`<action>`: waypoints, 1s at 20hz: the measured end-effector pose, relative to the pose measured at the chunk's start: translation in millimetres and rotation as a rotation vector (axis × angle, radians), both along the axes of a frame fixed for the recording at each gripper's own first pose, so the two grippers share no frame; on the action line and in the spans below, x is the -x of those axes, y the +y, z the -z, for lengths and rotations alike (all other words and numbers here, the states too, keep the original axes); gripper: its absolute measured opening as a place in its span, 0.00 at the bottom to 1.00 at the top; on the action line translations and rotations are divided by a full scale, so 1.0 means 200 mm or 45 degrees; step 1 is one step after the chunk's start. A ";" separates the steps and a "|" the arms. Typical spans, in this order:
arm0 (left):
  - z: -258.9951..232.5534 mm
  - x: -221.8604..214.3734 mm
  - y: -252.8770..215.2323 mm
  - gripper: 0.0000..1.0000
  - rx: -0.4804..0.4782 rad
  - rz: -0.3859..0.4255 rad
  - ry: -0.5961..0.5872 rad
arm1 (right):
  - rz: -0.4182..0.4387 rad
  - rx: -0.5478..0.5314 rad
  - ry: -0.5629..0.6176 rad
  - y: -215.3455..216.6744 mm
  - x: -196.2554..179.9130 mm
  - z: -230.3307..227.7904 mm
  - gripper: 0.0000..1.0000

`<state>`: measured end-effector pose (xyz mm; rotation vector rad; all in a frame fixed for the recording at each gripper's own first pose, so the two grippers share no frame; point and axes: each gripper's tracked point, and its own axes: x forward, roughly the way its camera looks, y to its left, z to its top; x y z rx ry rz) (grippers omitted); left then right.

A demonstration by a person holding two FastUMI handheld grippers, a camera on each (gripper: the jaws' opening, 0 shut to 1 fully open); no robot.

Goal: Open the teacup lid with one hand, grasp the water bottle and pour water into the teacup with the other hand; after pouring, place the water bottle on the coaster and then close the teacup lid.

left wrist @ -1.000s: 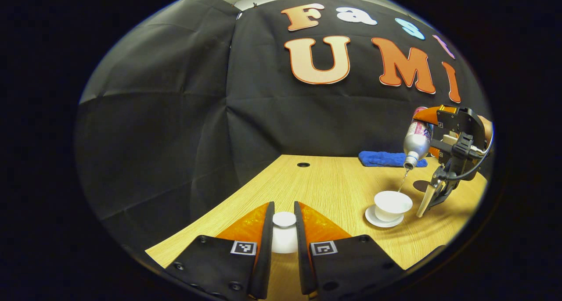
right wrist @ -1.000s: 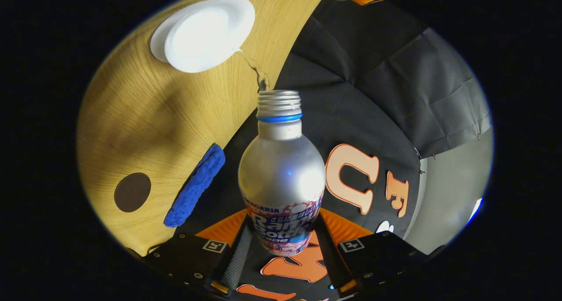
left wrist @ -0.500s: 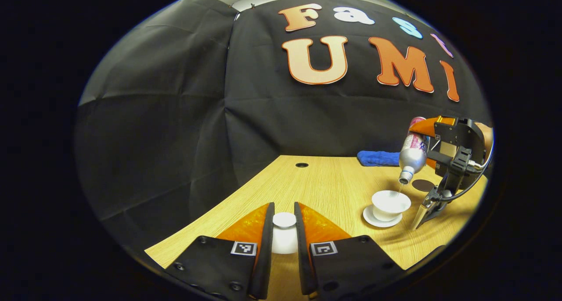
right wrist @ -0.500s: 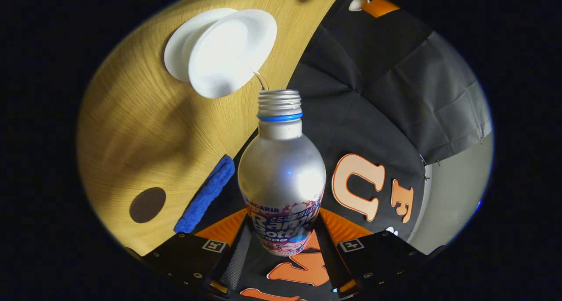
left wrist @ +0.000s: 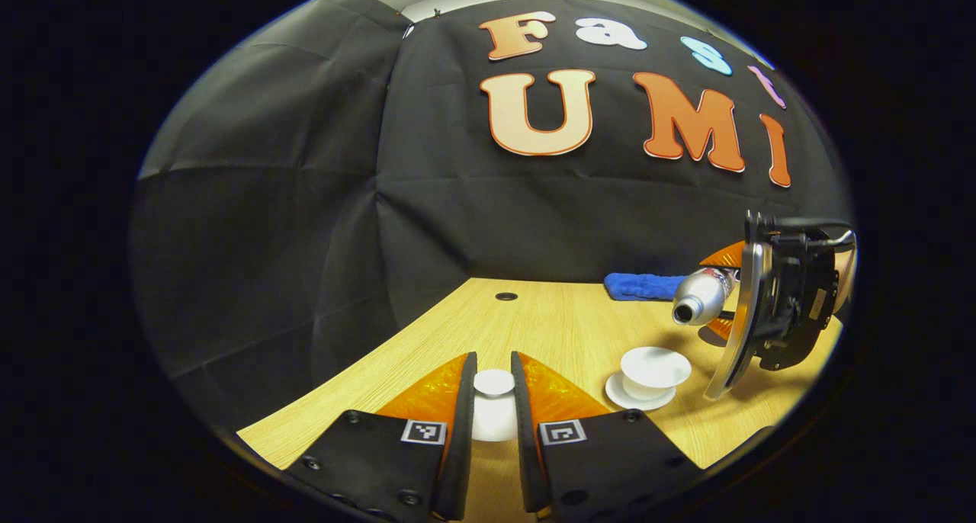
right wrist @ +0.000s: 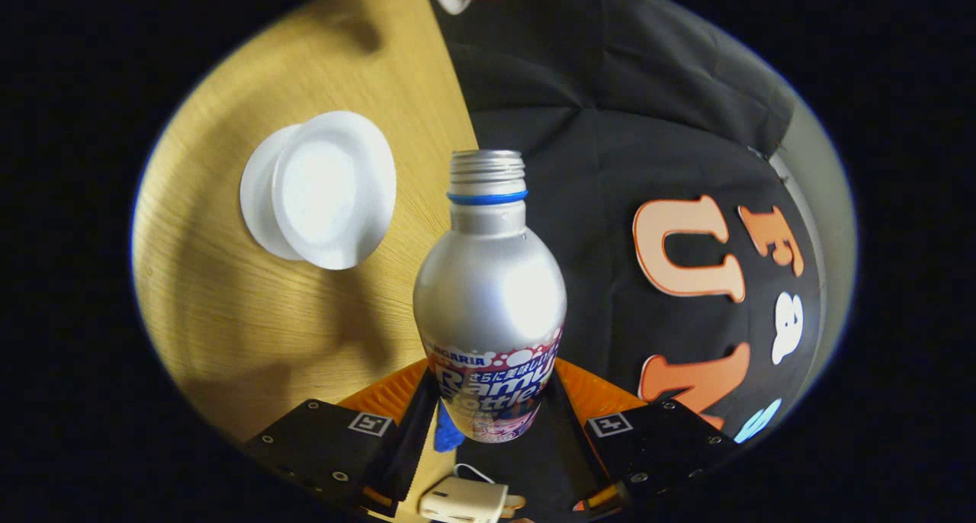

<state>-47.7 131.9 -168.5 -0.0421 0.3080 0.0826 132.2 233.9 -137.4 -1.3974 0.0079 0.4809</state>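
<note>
My left gripper (left wrist: 493, 377) is shut on the white teacup lid (left wrist: 493, 410), held low over the table's near edge. To its right the open white teacup (left wrist: 654, 369) stands on its saucer (left wrist: 619, 396). My right gripper (right wrist: 492, 378) is shut on the silver water bottle (right wrist: 488, 294), which in the left gripper view lies almost level above and right of the cup, the bottle's open mouth (left wrist: 682, 311) facing left. No water runs from it. In the right gripper view the teacup (right wrist: 332, 187) and saucer (right wrist: 255, 195) lie left of the bottle's neck.
A folded blue cloth (left wrist: 644, 285) lies at the back of the wooden table (left wrist: 549, 332), behind the bottle. A small cable hole (left wrist: 505, 296) sits near the table's far edge. The black booth wall closes off the back and left.
The right gripper has rotated the bottle from steeply tipped over the cup to nearly level and drawn it slightly back; the water stream has stopped. The left gripper still holds the lid in place.
</note>
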 end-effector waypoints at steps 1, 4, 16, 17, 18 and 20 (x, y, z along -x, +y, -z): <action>-0.01 -0.02 -0.02 0.27 -0.002 0.010 -0.004 | 0.039 -0.074 0.034 -0.03 -0.01 0.00 0.78; -0.04 -0.05 -0.09 0.26 -0.003 0.044 -0.015 | 0.132 -0.283 0.140 -0.14 -0.03 -0.02 0.79; -0.13 -0.21 -0.51 0.31 0.067 0.203 -0.071 | 0.463 -1.122 0.574 -0.53 -0.21 0.15 0.79; -0.13 -0.22 -0.54 0.30 0.074 0.212 -0.072 | 0.478 -1.196 0.626 -0.54 -0.22 0.19 0.79; -0.12 -0.23 -0.58 0.31 0.080 0.226 -0.069 | 0.495 -1.252 0.672 -0.55 -0.21 0.23 0.79; -0.11 -0.25 -0.64 0.31 0.085 0.247 -0.063 | 0.523 -1.345 0.724 -0.56 -0.23 0.28 0.79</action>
